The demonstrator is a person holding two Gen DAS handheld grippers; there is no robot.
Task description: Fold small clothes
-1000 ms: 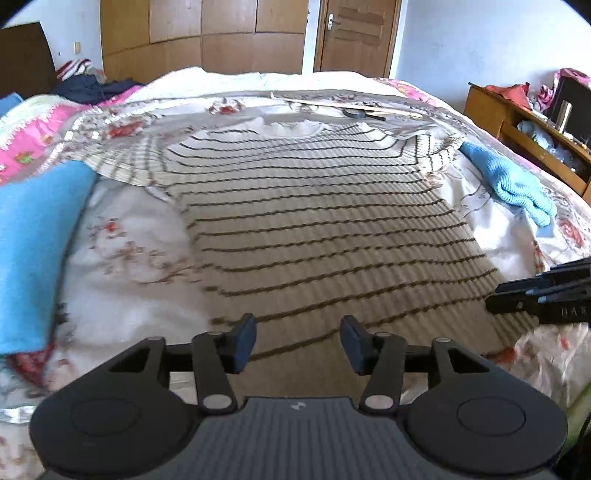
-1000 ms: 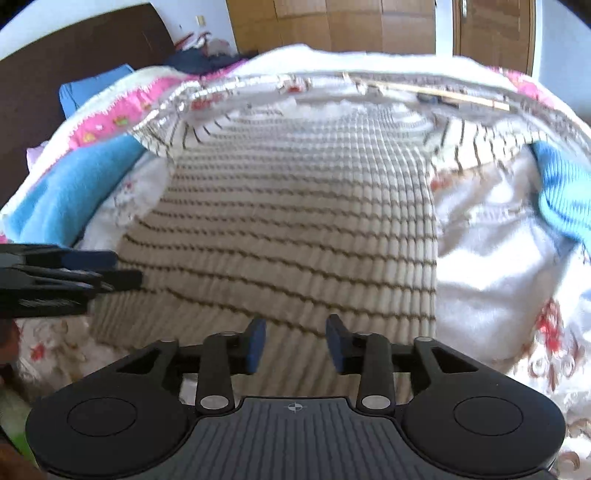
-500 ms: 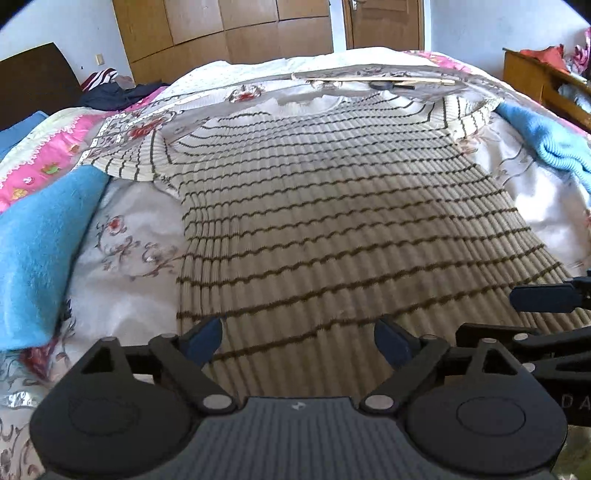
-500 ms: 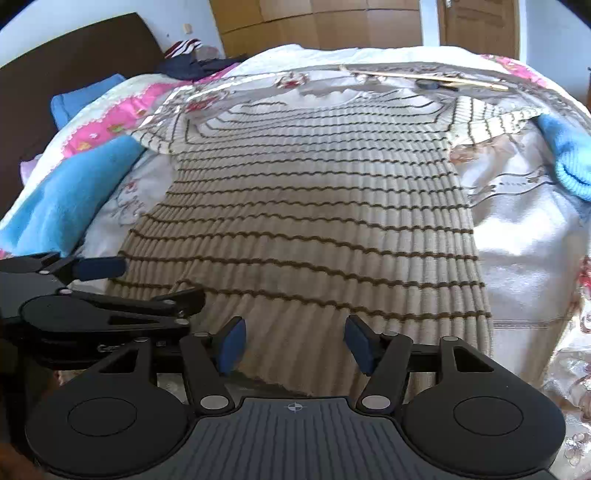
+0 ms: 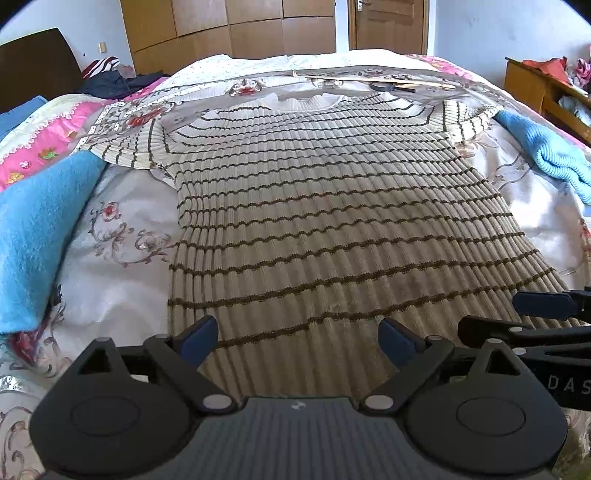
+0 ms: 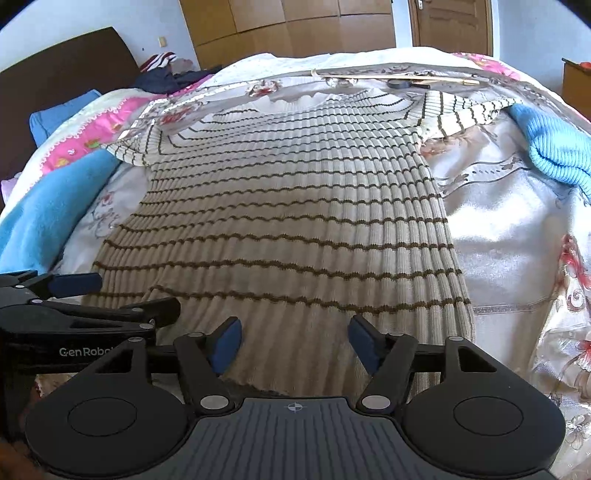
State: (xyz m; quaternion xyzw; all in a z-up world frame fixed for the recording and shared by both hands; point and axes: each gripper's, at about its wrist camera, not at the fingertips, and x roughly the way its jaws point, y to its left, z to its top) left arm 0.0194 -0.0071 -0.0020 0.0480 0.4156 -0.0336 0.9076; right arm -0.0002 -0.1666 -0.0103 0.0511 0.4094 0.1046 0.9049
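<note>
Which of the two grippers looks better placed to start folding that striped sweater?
Neither clearly. The left gripper sits over the striped sweater hem near its left edge, the right gripper near the right edge; both jaws have just been opening, gripping nothing.

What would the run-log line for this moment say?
stage: pre-fold | striped sweater flat on bed | left gripper open, jaws just opening, hem between | right gripper open, likewise

Looks like somebody's bedroom at home: big bed [image 5: 122, 295] with a floral quilt, dark headboard [image 6: 55, 96] far left, wooden wardrobe [image 5: 229, 33] and door [image 5: 388, 26] behind.
</note>
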